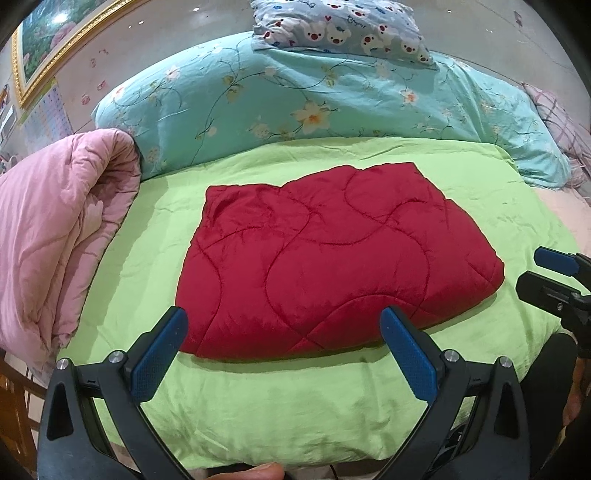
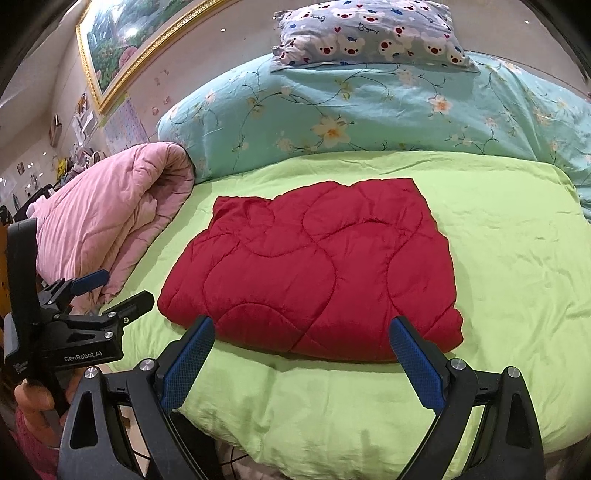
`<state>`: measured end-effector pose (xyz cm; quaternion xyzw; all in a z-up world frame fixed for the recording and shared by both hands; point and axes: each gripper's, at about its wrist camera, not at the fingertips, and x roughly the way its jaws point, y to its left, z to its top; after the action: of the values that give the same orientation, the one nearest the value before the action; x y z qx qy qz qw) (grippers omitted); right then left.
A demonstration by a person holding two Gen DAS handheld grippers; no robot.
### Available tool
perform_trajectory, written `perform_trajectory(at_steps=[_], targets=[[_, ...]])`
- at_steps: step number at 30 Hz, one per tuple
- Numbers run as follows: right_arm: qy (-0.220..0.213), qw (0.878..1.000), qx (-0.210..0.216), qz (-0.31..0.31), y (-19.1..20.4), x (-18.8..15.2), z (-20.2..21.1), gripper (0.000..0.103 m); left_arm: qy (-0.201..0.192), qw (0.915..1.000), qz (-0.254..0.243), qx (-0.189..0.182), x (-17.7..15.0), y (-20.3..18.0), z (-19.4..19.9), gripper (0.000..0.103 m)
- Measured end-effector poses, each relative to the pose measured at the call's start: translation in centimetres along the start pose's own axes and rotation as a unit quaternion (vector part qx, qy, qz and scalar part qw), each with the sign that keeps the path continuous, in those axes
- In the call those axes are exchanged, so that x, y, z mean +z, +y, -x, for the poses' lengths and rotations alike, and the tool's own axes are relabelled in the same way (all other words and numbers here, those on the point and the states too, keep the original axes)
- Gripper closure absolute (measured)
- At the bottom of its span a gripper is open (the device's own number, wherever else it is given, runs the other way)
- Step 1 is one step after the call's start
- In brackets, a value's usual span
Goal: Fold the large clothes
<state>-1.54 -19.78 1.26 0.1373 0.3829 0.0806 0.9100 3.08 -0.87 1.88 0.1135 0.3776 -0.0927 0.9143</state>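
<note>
A red quilted garment [image 1: 332, 258] lies folded into a flat, roughly square bundle on the green sheet [image 1: 295, 398]; it also shows in the right wrist view [image 2: 314, 269]. My left gripper [image 1: 284, 325] is open and empty, held just in front of the bundle's near edge. My right gripper [image 2: 301, 332] is open and empty, also just short of the near edge. The right gripper shows at the right edge of the left wrist view [image 1: 543, 273], and the left gripper at the left of the right wrist view [image 2: 118, 288]. Neither touches the cloth.
A pink quilt [image 1: 55, 229] is heaped at the left of the bed. A teal floral duvet [image 1: 314, 96] lies across the back with a bear-print pillow [image 1: 347, 29] on it. A gold-framed picture [image 2: 129, 40] hangs on the wall.
</note>
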Motion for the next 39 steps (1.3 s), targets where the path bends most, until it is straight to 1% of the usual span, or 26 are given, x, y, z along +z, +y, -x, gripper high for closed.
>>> perform_trajectory(at_steps=[3,7,13,17,23,29,34,37,39], targets=[[-0.002,1.0,-0.003,0.006,0.2,0.4,0.0,0.007,-0.006,1.0,-0.007,-0.004,0.4,-0.1,-0.3,0.0],[-0.012,1.0,-0.004,0.008,0.5,1.1,-0.3,0.007,-0.003,1.0,0.003,-0.004,0.9,0.4,-0.6,0.0],[-0.01,1.0,-0.001,0.0,0.5,2.0,-1.4,0.006,-0.012,0.9998,0.013,-0.004,1.2,1.0,-0.5,0.0],[-0.017,1.0,0.0,0.014,1.1,2.4,-1.4,0.007,-0.014,0.9998,0.014,-0.004,1.3,1.1,-0.6,0.0],[-0.015,1.0,-0.001,0.011,1.2,3.1,-1.7,0.006,-0.022,0.9996,0.014,-0.009,1.7,0.9,-0.9,0.0],[-0.004,1.0,-0.009,0.013,0.9,3.2,-2.4,0.007,-0.007,0.9995,0.026,-0.016,1.7,0.9,-2.0,0.0],[-0.007,1.0,-0.007,0.011,0.7,3.3,-2.3,0.006,-0.007,0.9996,0.018,-0.021,2.0,0.2,-1.8,0.0],[-0.008,1.0,-0.004,0.011,0.6,3.4,-2.2,0.006,-0.019,0.9997,0.011,-0.008,2.2,-0.2,-1.5,0.0],[-0.009,1.0,-0.005,0.011,0.6,3.5,-2.2,0.006,-0.018,0.9997,0.009,-0.012,2.4,-0.3,-1.5,0.0]])
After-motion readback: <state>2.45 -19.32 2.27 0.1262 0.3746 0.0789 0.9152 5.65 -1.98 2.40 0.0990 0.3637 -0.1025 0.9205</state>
